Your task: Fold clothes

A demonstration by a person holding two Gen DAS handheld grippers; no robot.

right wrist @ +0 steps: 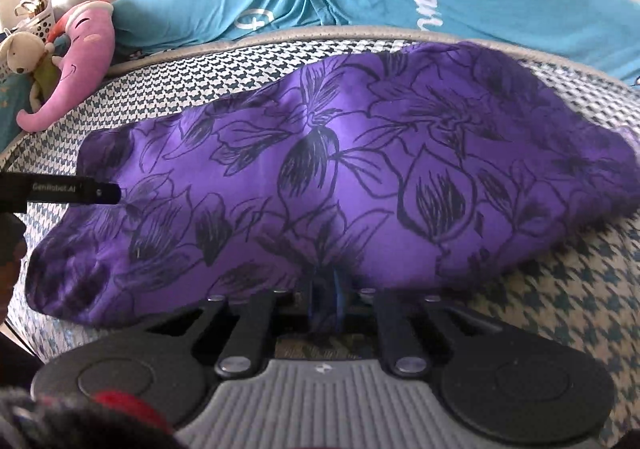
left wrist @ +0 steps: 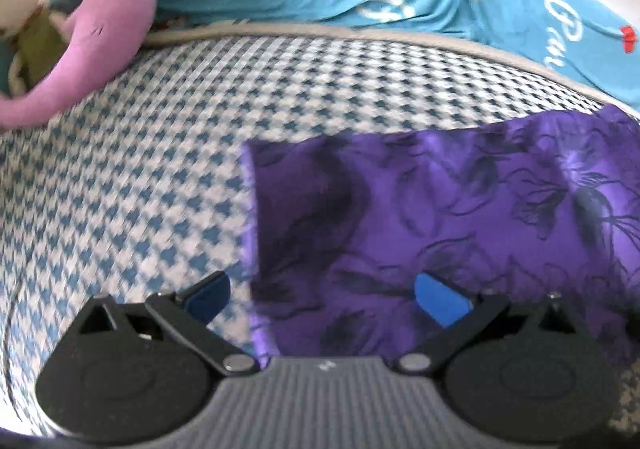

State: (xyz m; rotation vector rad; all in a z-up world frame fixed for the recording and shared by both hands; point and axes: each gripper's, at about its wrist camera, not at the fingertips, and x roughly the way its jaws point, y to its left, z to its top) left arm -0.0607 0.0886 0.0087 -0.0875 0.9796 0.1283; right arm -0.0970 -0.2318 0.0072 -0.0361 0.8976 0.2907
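On the houndstooth bed [right wrist: 580, 289], my right hand-held gripper [right wrist: 325, 303] is clamped on the purple floral garment's [right wrist: 360, 169] near edge, while my left hand-held gripper [left wrist: 324, 297] sits wide apart over its left edge, so one-sided pulling could skew the fold.

Before me lies the purple garment [right wrist: 320, 177], a glossy cloth printed with dark outlined flowers. It is spread in a long, rumpled, puffed-up band across the houndstooth bed, its near edge bunched between my right jaws, its left edge straight.
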